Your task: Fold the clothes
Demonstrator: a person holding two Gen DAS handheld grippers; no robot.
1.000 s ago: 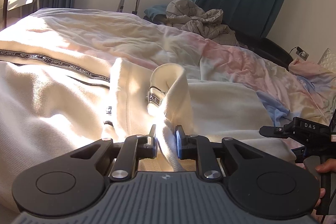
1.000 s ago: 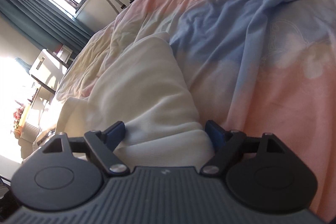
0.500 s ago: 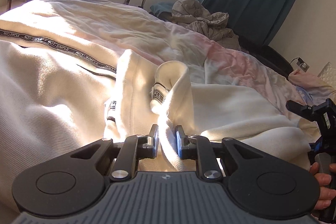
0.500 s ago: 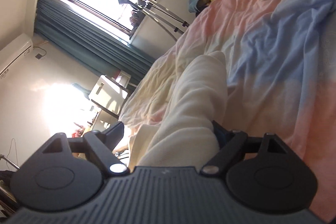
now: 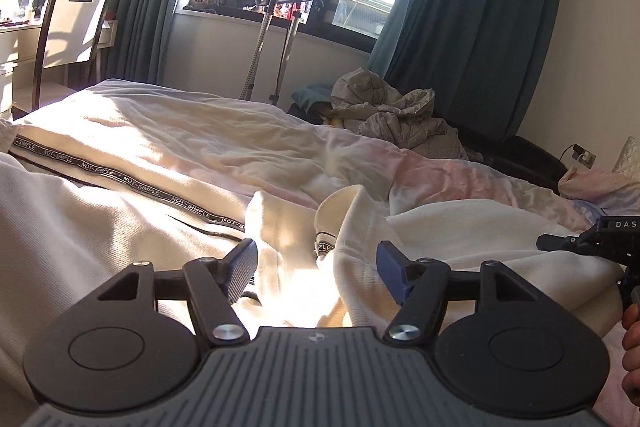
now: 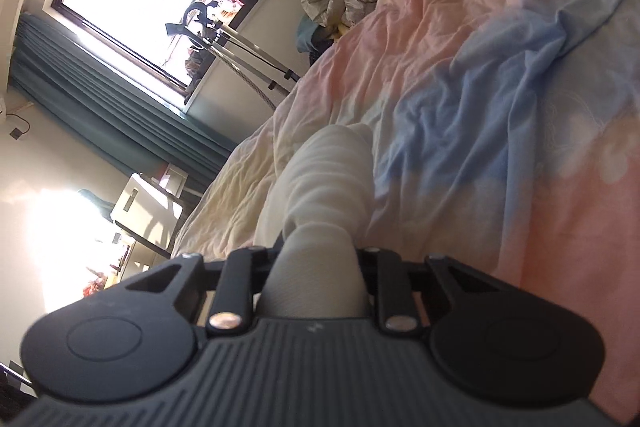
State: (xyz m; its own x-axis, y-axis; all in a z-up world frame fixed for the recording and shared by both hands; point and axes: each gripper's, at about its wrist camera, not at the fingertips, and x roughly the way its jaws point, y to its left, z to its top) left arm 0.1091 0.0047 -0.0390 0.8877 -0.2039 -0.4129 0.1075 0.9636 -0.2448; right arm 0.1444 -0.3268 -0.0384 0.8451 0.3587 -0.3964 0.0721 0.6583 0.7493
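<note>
One cream sweater (image 5: 100, 235) lies flat across the bed (image 5: 440, 175). The left gripper (image 5: 316, 263) is wide apart over its cuff. The right gripper (image 6: 316, 267) squeezes one sleeve (image 6: 332, 171), which points away.

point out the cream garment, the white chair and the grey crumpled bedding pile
cream garment (image 5: 100, 239), left wrist view, on its flat body.
white chair (image 5: 76, 23), left wrist view, on its backrest.
grey crumpled bedding pile (image 5: 392, 115), left wrist view, on its middle folds.

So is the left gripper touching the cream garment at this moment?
Apart. The left wrist view shows the left gripper open, with clear gaps between each fingertip and the cream garment bunched between them.
</note>
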